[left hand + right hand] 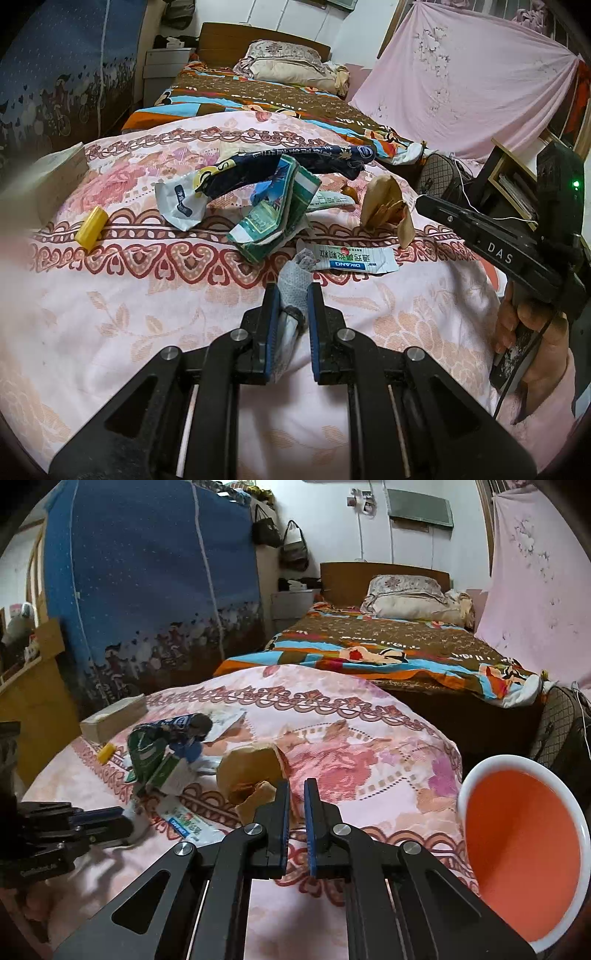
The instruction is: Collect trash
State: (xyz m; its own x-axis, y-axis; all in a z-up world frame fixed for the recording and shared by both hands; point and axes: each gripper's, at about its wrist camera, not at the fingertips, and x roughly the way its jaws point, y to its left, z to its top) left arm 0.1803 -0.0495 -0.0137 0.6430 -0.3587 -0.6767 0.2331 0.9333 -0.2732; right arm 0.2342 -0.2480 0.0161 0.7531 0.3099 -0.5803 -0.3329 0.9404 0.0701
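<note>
Down at 6 o'clock, left claw [291, 295] is pinching a white wrapper scrap [293, 284] over the pink bedspread [110, 332]; loose end could be slipping out. Right view: right claw [296, 794] is sitting clenched on nothing, brown paper [255, 771] at 11 o'clock, orange bin [524, 834] at 3.

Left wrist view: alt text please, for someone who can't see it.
The left claw is shut on a crumpled white wrapper above a pink floral bedspread. Beyond it lie a white sachet, a green carton, a dark blue bag, brown paper and a yellow block. The right claw's body is at the right edge.
</note>
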